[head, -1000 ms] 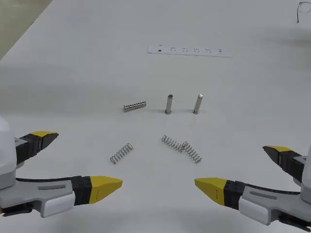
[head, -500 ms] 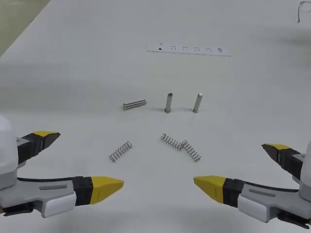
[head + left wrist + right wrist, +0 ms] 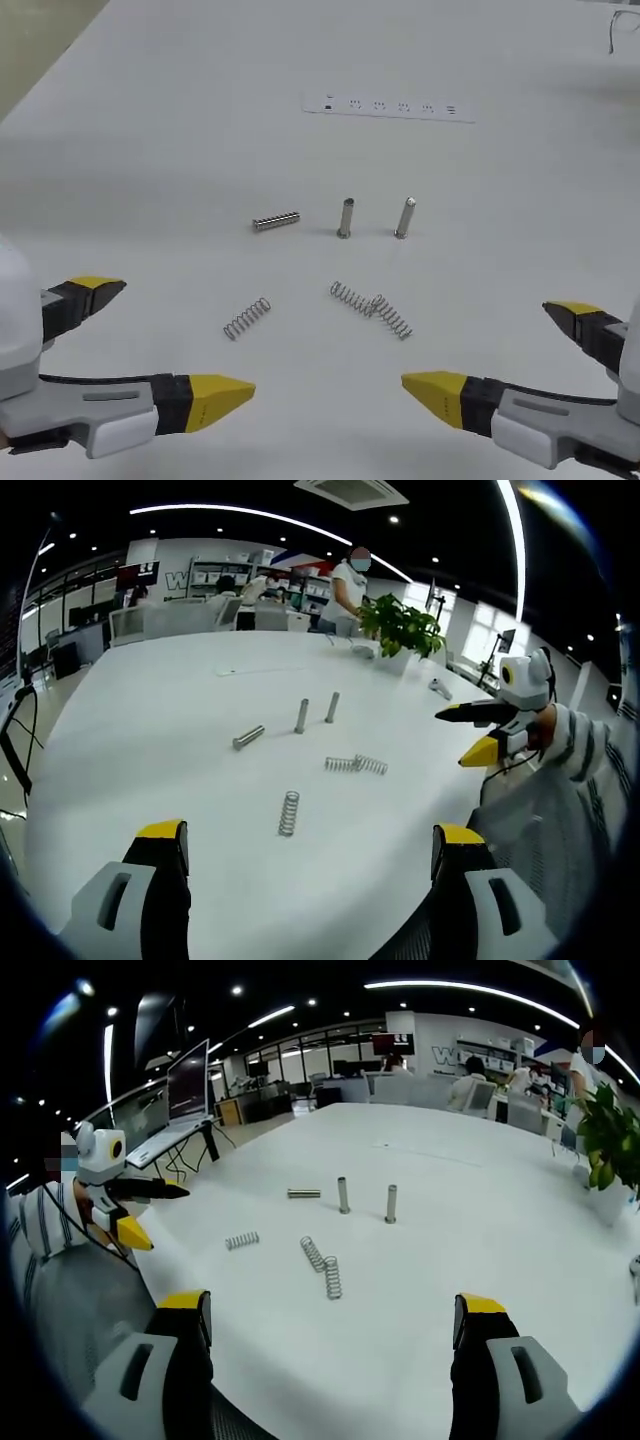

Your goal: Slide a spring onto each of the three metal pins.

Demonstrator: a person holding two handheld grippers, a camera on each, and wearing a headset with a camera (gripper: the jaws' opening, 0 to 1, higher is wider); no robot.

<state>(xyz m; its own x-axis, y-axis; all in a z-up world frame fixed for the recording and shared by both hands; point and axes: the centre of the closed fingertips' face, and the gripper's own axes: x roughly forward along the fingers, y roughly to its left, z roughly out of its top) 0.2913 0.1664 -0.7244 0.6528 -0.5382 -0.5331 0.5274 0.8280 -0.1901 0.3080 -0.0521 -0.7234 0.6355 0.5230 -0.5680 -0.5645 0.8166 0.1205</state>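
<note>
Nothing has moved: left gripper and right gripper gape empty, two pins upright, third pin lying left-right.

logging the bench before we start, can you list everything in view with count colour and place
metal pins: 3, silver, in a row at mid-table; the left one lies flat, the other two stand upright
springs: 3, silver, nearer than the pins; one alone on the left, two with ends meeting on the right
power strip: 1, white, far side of the table
potted plant: 1, green, far table edge
table: 1, white, under everything
left gripper: 1, yellow tips, open, empty, near left
right gripper: 1, yellow tips, open, empty, near right
</note>
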